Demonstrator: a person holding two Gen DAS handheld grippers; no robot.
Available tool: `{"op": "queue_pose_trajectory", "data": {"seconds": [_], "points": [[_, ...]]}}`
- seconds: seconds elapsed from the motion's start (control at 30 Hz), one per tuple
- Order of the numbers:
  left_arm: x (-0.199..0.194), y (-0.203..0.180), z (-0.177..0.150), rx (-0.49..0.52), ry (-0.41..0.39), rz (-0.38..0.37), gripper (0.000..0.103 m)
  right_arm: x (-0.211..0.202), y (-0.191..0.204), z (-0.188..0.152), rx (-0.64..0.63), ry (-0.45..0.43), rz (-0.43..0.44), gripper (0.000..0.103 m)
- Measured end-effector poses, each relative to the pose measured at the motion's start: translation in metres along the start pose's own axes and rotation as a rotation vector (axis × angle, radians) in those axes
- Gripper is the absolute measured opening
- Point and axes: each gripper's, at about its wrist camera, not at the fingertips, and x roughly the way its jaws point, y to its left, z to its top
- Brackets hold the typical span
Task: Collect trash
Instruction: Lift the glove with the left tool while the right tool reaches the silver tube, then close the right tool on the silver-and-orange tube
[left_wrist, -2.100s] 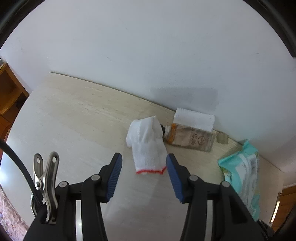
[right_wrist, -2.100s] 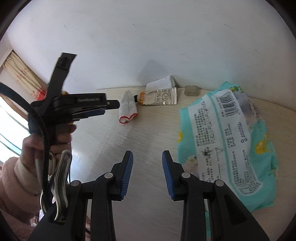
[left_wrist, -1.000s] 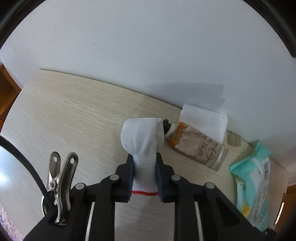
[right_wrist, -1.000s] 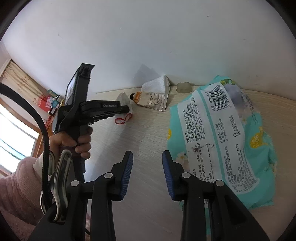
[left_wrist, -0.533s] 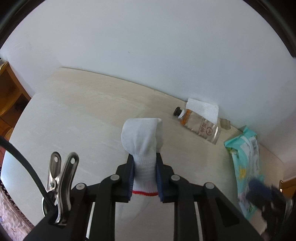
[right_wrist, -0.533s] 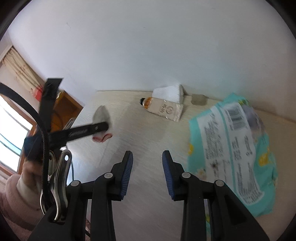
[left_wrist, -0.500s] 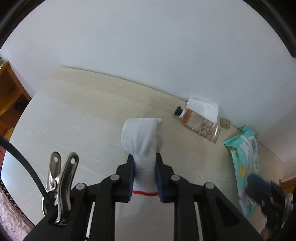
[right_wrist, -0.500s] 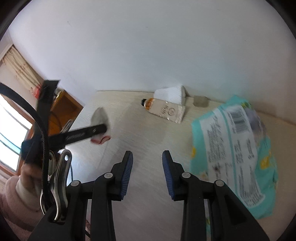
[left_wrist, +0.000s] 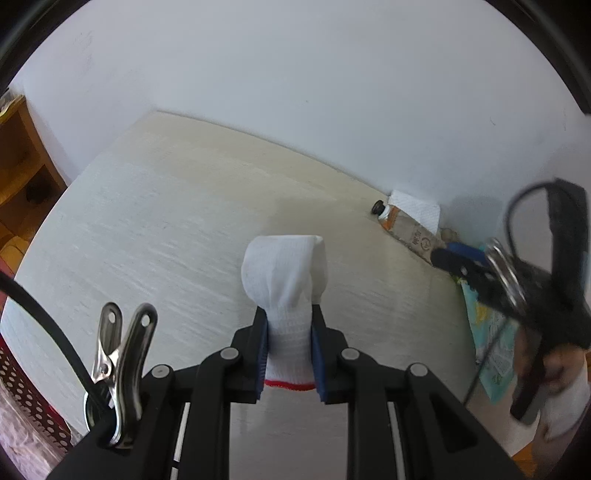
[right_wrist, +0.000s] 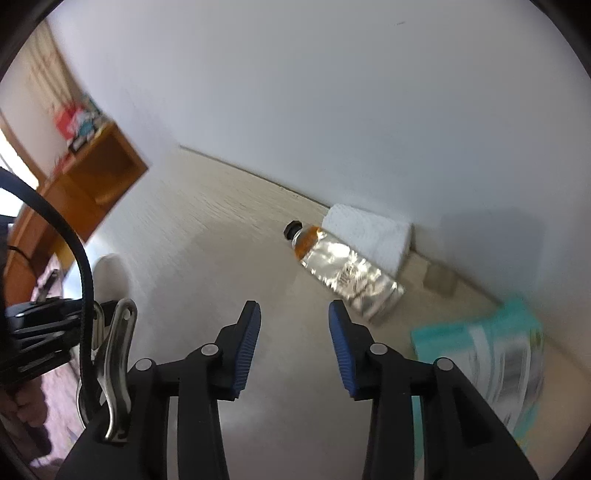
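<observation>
My left gripper (left_wrist: 289, 328) is shut on a white cloth glove with a red hem (left_wrist: 286, 280), held just above the pale wooden table (left_wrist: 155, 229). My right gripper (right_wrist: 294, 332) has its jaws opening, with nothing between them. It points at a crumpled silver and orange tube (right_wrist: 343, 269) with a black cap, lying by the wall beyond its fingertips. A folded white paper towel (right_wrist: 369, 232) lies behind the tube. In the left wrist view the right gripper (left_wrist: 454, 260) shows blurred at the right, its tips near the tube (left_wrist: 404, 229).
A teal wet-wipes pack (right_wrist: 491, 354) lies at the right of the table. A small grey block (right_wrist: 439, 277) sits against the white wall. An orange wooden shelf unit (right_wrist: 85, 184) stands past the table's left end. A patterned pink cloth (left_wrist: 26, 424) is at the lower left.
The left gripper has carried the glove off to the left, away from the tube. The right gripper has swung left from the wipes pack toward the tube, and its jaws stand wider.
</observation>
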Motion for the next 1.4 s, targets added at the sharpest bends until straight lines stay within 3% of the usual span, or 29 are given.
{"op": "queue_pose_trajectory", "data": {"seconds": [0.33,0.53,0.87,1.07,1.2,1.4], "points": [[0.010,0.017,-0.004,-0.036,0.001,-0.019,0.021,0.043,0.000,0.025,-0.167,0.077,-0.146,0.040],[0.015,0.023,-0.005,-0.048,0.004,-0.024,0.021,0.061,-0.004,0.028,-0.225,0.124,-0.152,0.047],[0.008,0.030,-0.004,-0.059,0.007,-0.032,0.021,0.059,-0.019,0.029,-0.159,0.157,-0.046,0.050],[0.005,0.032,-0.003,-0.056,0.006,-0.037,0.021,0.056,-0.005,0.013,-0.191,0.182,0.023,0.050],[0.005,0.033,-0.004,-0.052,0.008,-0.040,0.021,0.054,0.003,0.001,-0.236,0.159,-0.014,0.050],[0.002,0.036,-0.003,-0.048,0.007,-0.041,0.021,0.052,-0.010,0.020,-0.072,0.168,-0.001,0.050]]}}
